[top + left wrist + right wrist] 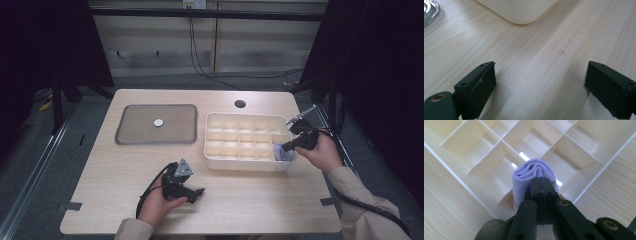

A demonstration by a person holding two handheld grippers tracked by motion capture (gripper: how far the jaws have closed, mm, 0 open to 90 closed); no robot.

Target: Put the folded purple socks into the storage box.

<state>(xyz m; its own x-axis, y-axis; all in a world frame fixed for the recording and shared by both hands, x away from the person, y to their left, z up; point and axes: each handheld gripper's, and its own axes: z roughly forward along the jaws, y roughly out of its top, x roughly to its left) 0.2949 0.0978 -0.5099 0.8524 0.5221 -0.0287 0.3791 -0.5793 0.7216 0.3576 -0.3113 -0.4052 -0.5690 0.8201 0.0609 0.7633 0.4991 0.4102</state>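
Right gripper view: jaws pinched tight on a rolled lilac cloth (534,173) at frame centre, over a corner cell of the cream divided box (461,142).
High view, lower centre: left gripper (196,192) gapes wide, holding nothing, above the table (250,200).

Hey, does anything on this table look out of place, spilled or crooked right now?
Nothing looks spilled or damaged. The one oddity is a rolled lilac cloth sticking up out of a corner compartment of the divided box, pinched by the right gripper. A small round disc lies alone on the tray.
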